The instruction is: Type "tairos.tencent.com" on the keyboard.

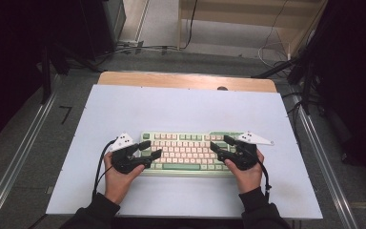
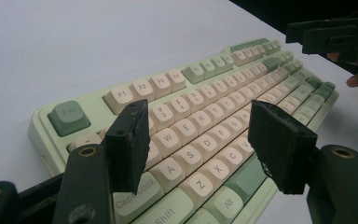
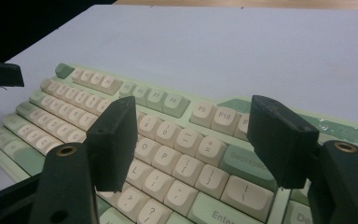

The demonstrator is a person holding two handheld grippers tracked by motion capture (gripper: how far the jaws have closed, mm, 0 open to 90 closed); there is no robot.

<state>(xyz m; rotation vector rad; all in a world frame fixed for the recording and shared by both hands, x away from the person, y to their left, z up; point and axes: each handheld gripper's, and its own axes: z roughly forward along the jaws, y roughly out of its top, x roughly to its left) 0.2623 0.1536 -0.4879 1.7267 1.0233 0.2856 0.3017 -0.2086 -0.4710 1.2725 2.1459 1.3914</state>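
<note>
A pale green keyboard with cream keys lies flat on the white board, near its front middle. My left gripper hovers over the keyboard's left end, jaws open and pointing right. In the left gripper view the left gripper has nothing between its pads, with the A, S and W keys of the keyboard beneath. My right gripper hovers over the right end, pointing left. Seen in its own view, the right gripper stands open above the P and bracket keys of the keyboard, holding nothing.
The white board covers a wooden table whose far edge shows bare. Metal rails run along both sides on the floor. Black stands and cables crowd the back right, and dark equipment stands at the back left.
</note>
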